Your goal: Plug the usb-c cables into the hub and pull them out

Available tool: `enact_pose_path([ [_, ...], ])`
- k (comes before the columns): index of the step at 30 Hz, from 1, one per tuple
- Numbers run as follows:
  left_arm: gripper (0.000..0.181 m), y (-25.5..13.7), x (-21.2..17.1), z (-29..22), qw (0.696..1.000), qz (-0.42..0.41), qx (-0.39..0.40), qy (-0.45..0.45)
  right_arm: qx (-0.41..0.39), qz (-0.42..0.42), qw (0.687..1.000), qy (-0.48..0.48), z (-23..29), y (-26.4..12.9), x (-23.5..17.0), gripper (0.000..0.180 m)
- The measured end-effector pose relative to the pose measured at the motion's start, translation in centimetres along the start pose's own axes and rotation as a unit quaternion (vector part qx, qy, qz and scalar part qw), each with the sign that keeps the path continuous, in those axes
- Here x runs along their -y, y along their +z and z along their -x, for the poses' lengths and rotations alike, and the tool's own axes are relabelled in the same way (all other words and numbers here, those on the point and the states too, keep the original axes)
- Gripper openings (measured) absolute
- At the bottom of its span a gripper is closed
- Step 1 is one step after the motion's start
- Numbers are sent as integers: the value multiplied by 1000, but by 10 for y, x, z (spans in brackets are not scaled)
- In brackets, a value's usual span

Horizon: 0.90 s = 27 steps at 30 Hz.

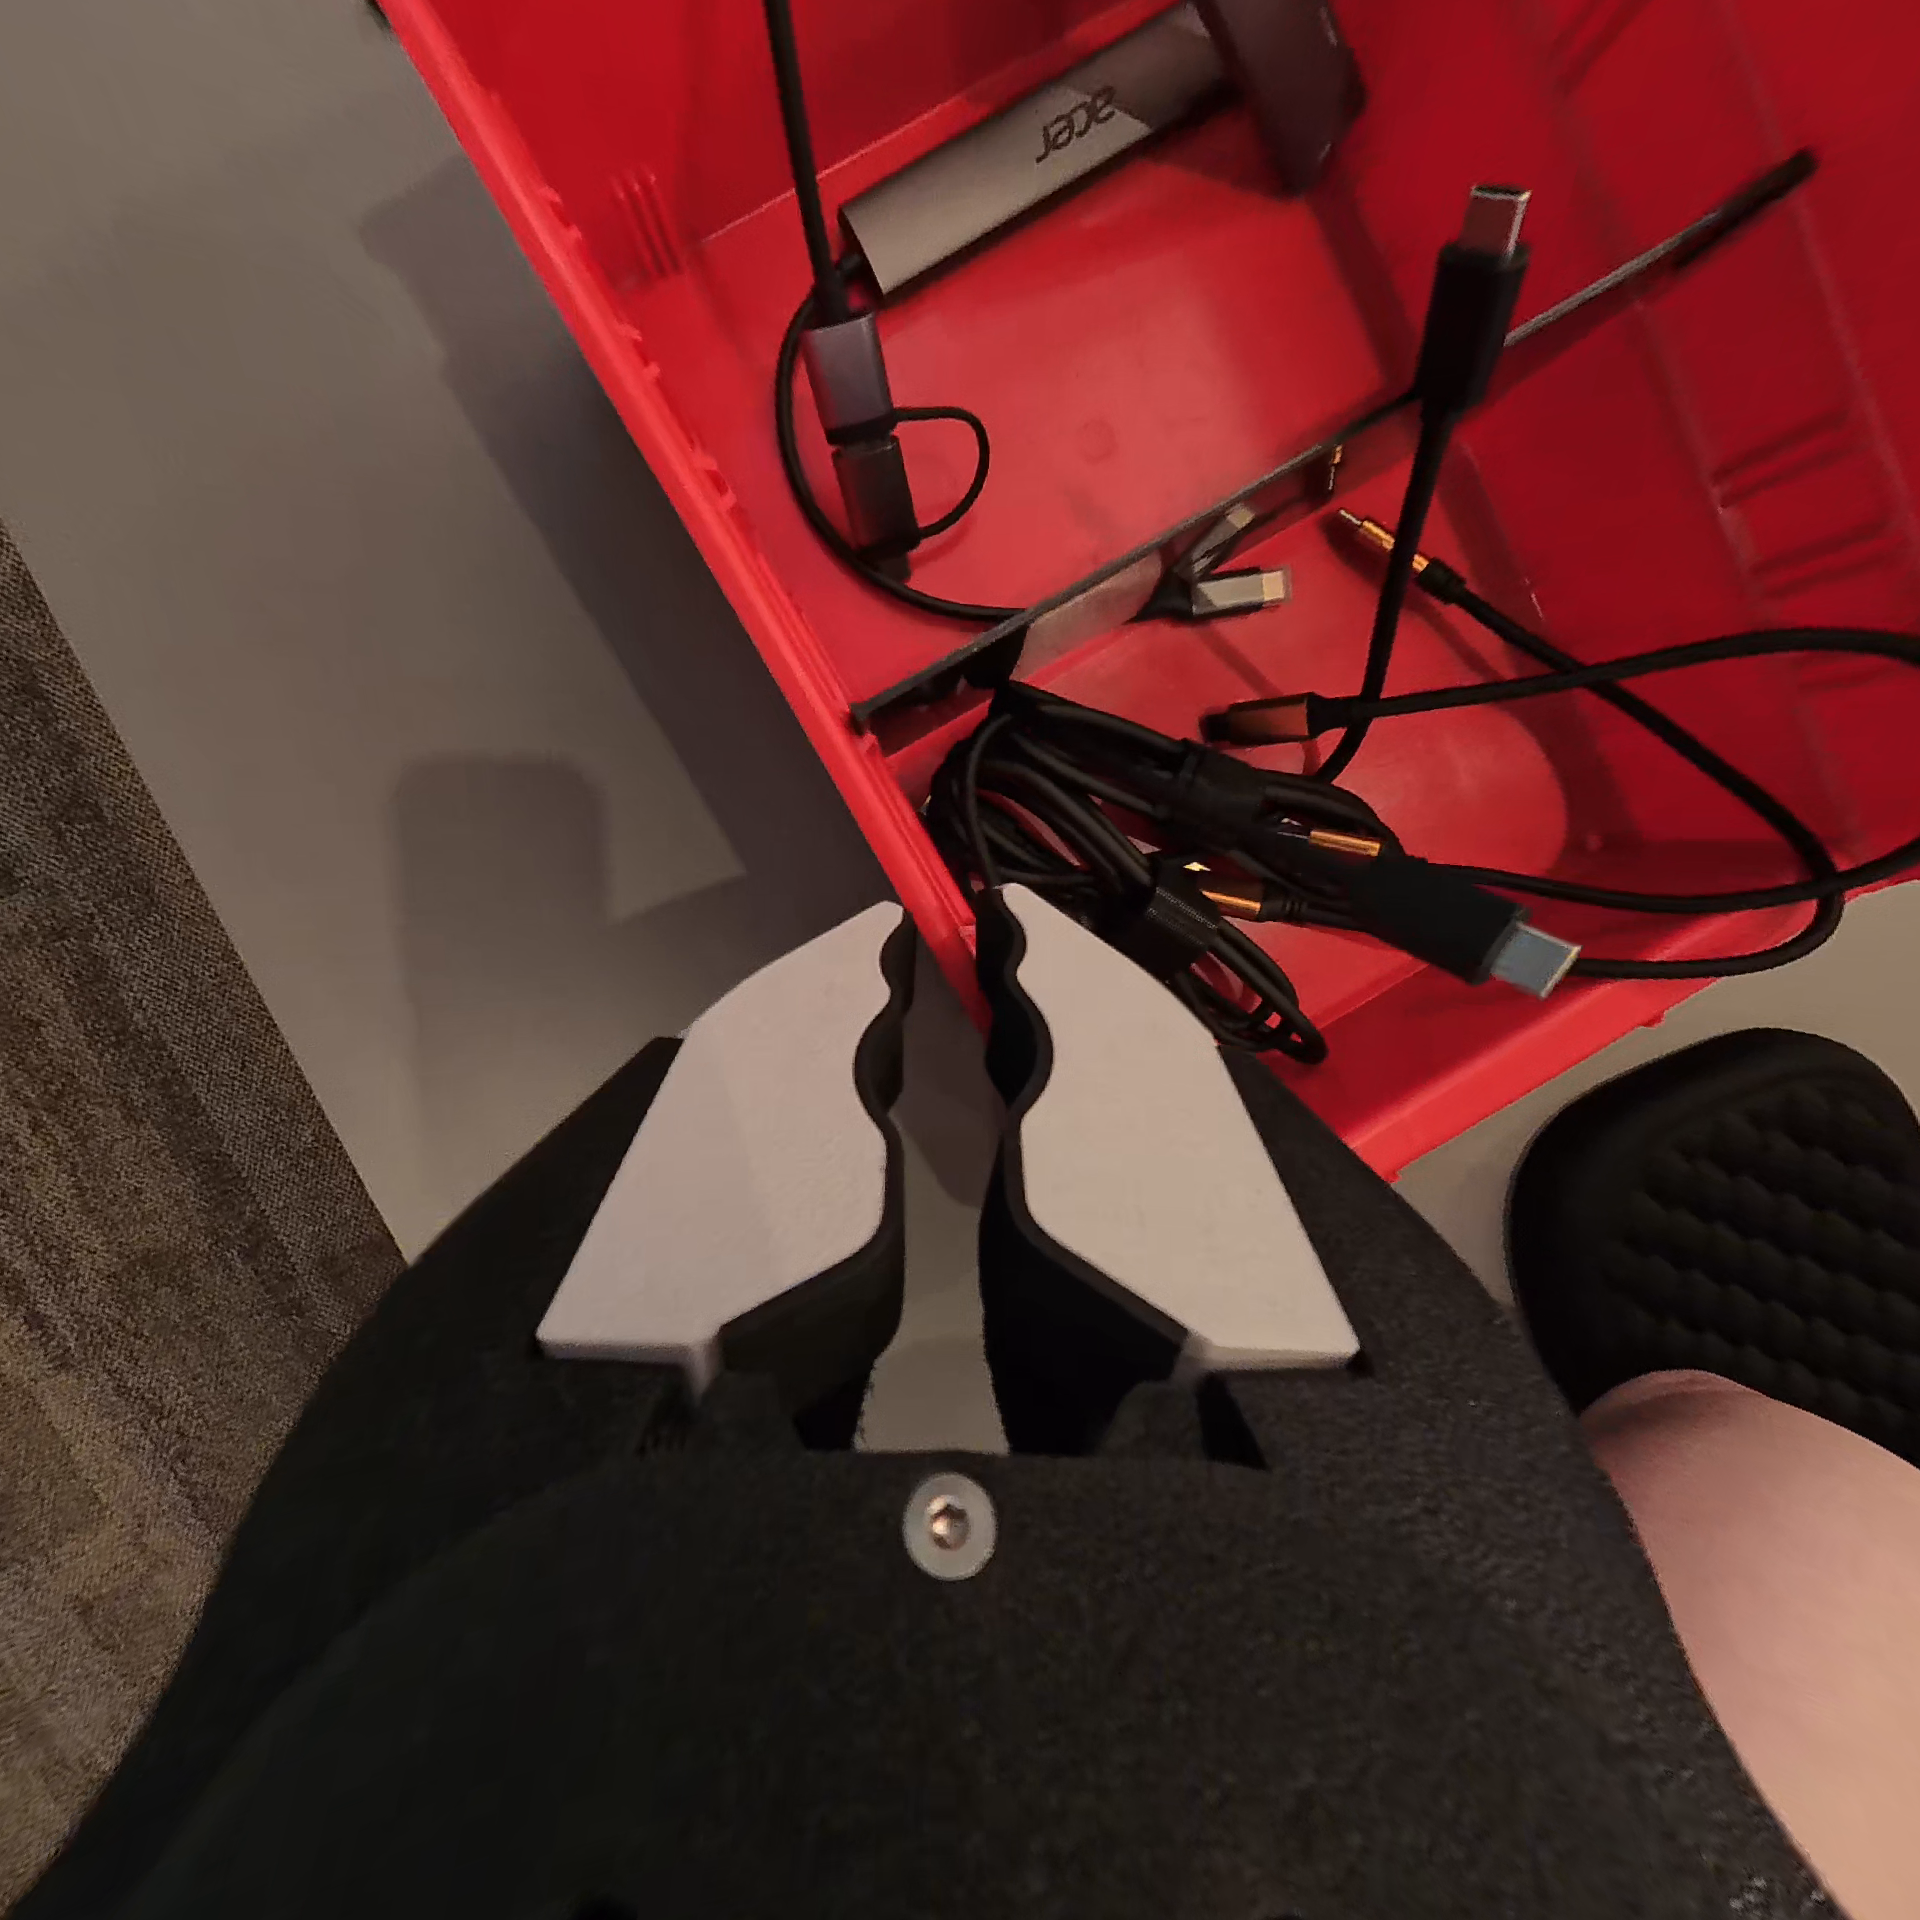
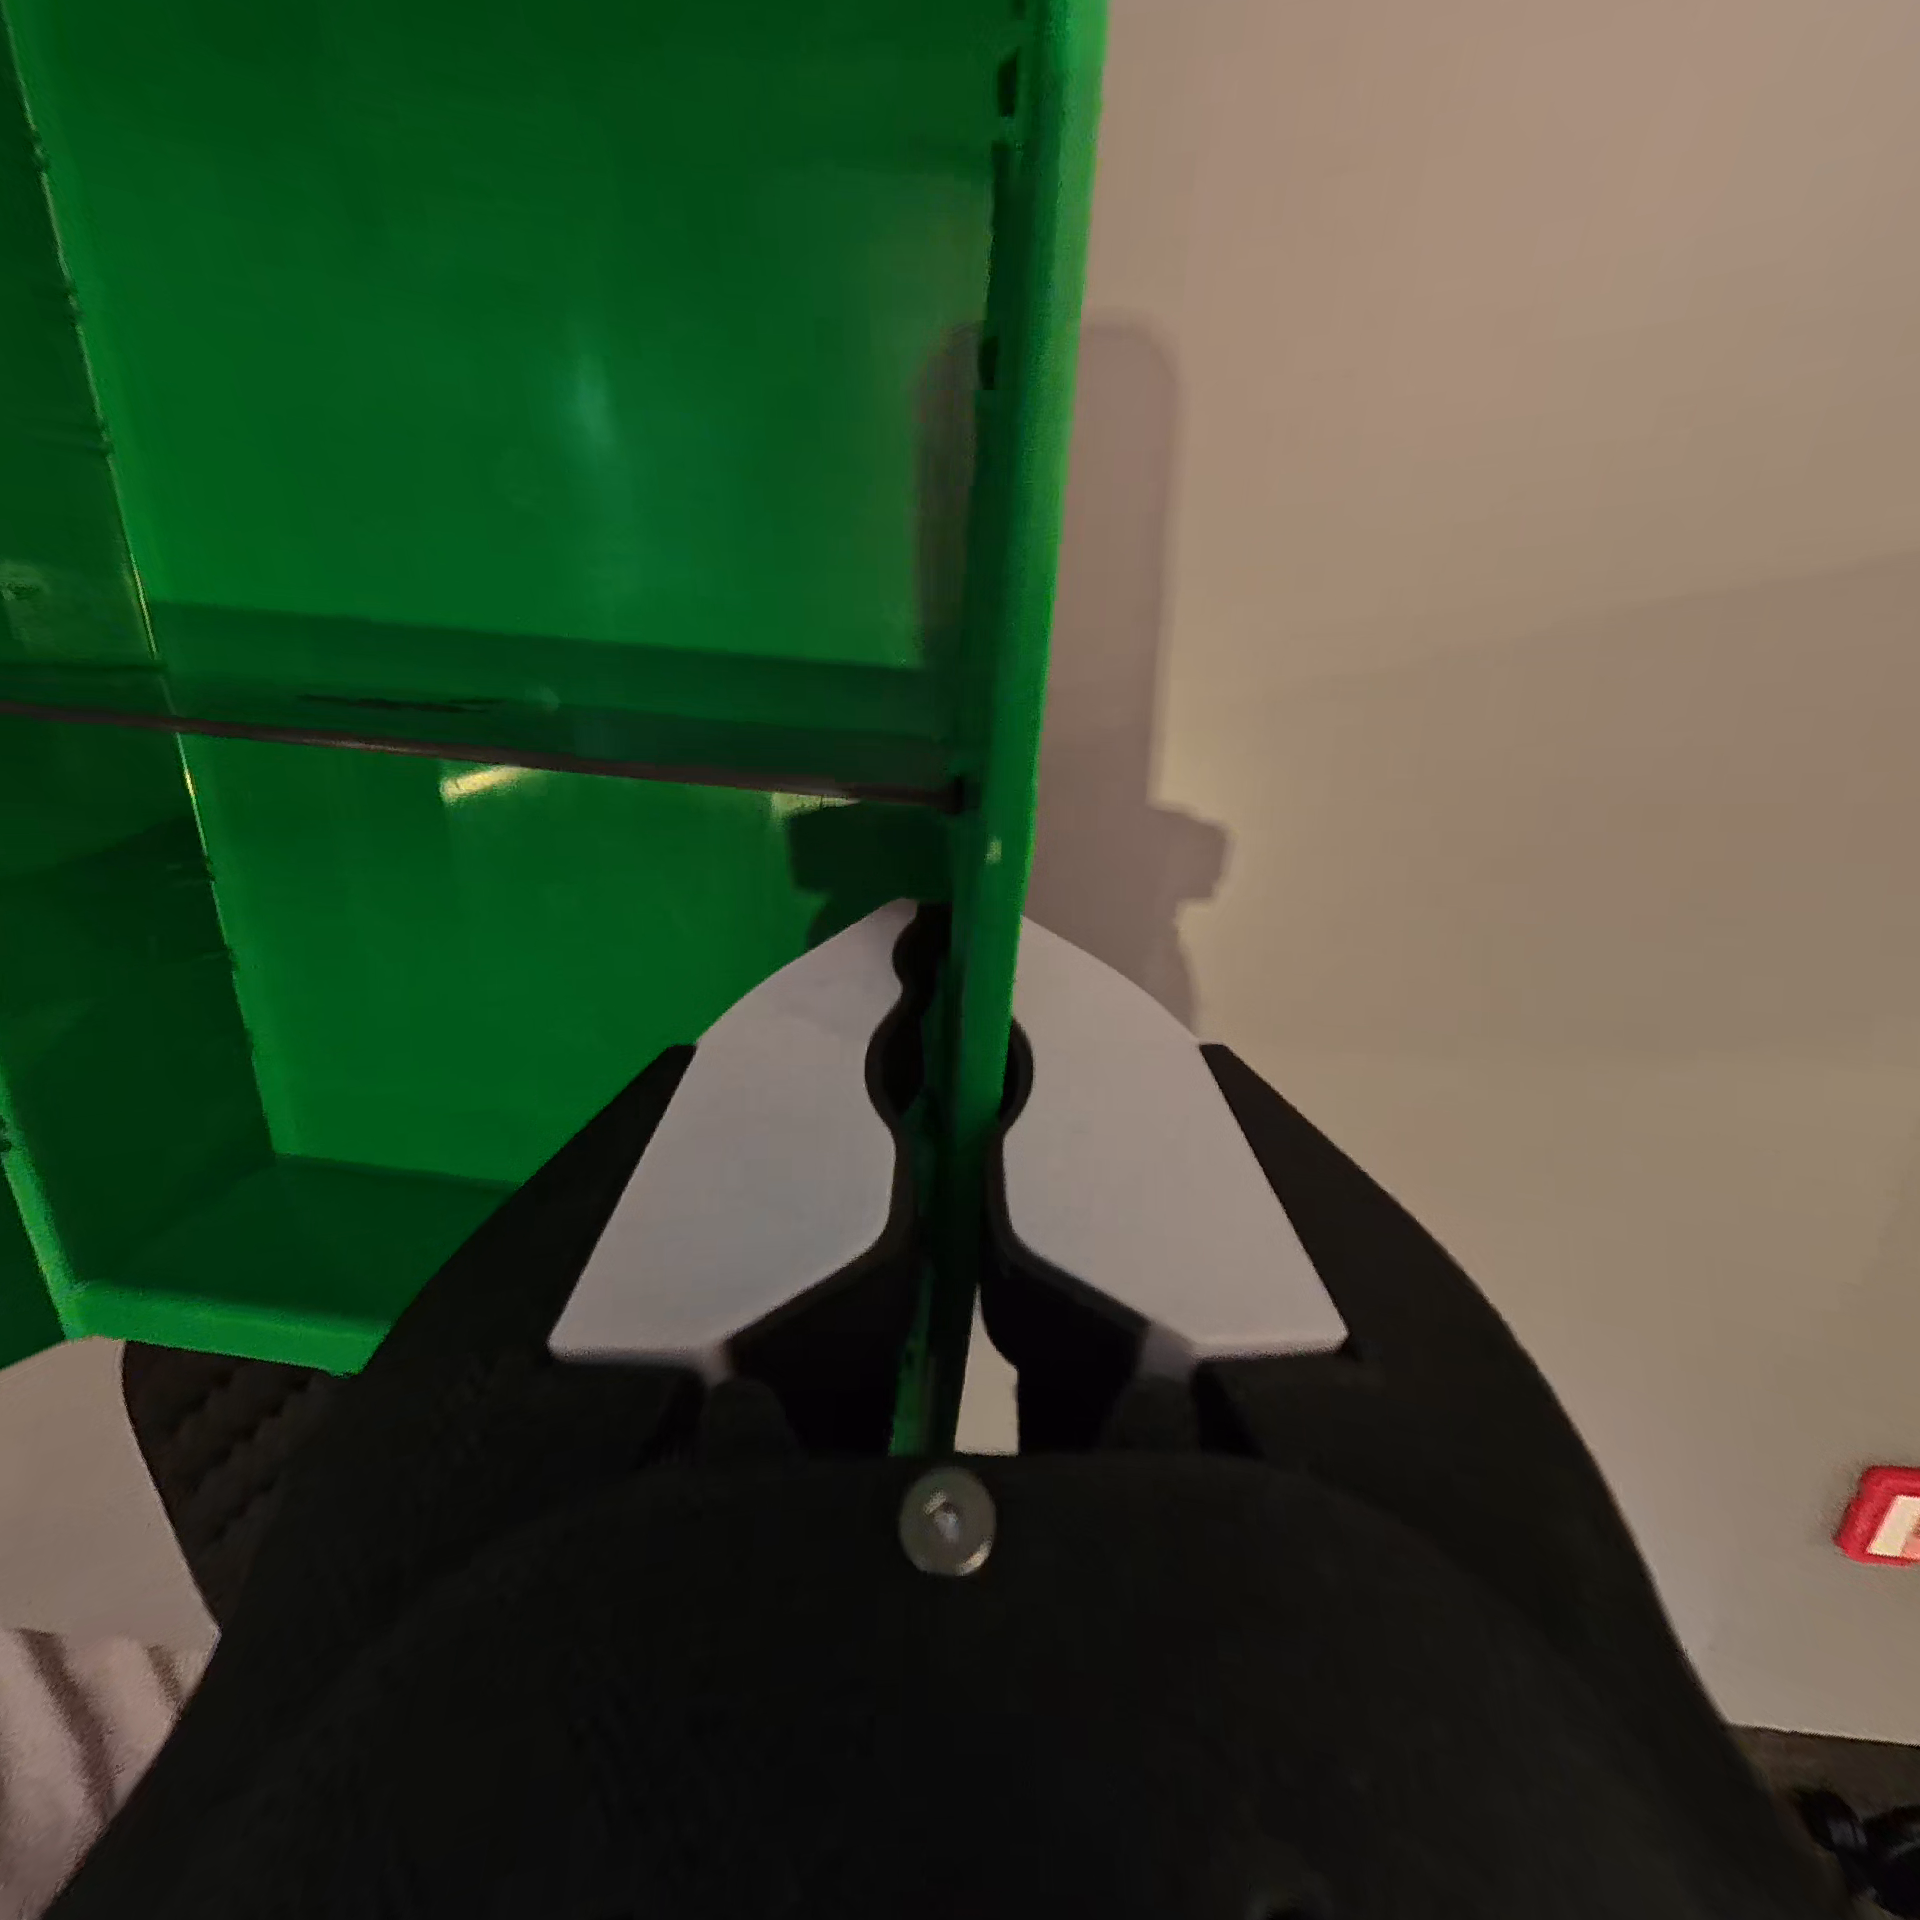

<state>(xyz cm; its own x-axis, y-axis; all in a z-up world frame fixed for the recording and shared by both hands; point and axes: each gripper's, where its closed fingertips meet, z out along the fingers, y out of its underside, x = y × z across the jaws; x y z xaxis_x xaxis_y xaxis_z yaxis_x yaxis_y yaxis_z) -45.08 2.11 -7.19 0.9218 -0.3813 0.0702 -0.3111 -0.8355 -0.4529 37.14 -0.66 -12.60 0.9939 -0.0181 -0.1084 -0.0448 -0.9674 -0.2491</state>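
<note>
You have one printed mark, a brand word in dark letters on the grey hub (image 1: 1049, 156) in the red bin (image 1: 1714, 312).

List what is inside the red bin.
The red bin has a dark divider. Beyond it lie a grey hub and its plug adapter. The nearer compartment holds tangled black USB-C cables. The bin's far end is out of frame.

Grey hub (image 1: 997, 177) and black usb-c cables (image 1: 1195, 831) — unplugged, lying apart.
</note>
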Motion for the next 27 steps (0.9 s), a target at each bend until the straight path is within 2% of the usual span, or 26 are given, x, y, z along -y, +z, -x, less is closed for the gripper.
enact_pose_path([
  [1, 10, 0, 0, 0, 1000, 0, 1, -1, -2, 1, 1000, -6, 1, 0, -1, 8],
  [11, 10, -4, 2, 0, 1000, -1, 12, -18, 35, -10, 999, -11, 5, -2, -6, 8],
  [14, 14, -21, 8, 2, 999, -27, 39, -22, 23, -16, 999, -31, 5, -3, -7, 10],
  [17, 22, -51, 23, -5, 994, -90, 60, -13, -1, -45, 998, -41, 3, -13, -2, 15],
  [19, 27, -66, 33, -22, 990, -130, 45, 4, -11, -85, 995, -42, 5, -28, 9, 23],
  [22, 44, -73, 44, -56, 989, -142, -7, 28, -46, -159, 984, -61, 12, -65, 28, 29],
  [27, 40, -50, 70, -77, 993, -98, 2, 58, -84, -329, 933, -116, 55, -144, 66, 36],
])
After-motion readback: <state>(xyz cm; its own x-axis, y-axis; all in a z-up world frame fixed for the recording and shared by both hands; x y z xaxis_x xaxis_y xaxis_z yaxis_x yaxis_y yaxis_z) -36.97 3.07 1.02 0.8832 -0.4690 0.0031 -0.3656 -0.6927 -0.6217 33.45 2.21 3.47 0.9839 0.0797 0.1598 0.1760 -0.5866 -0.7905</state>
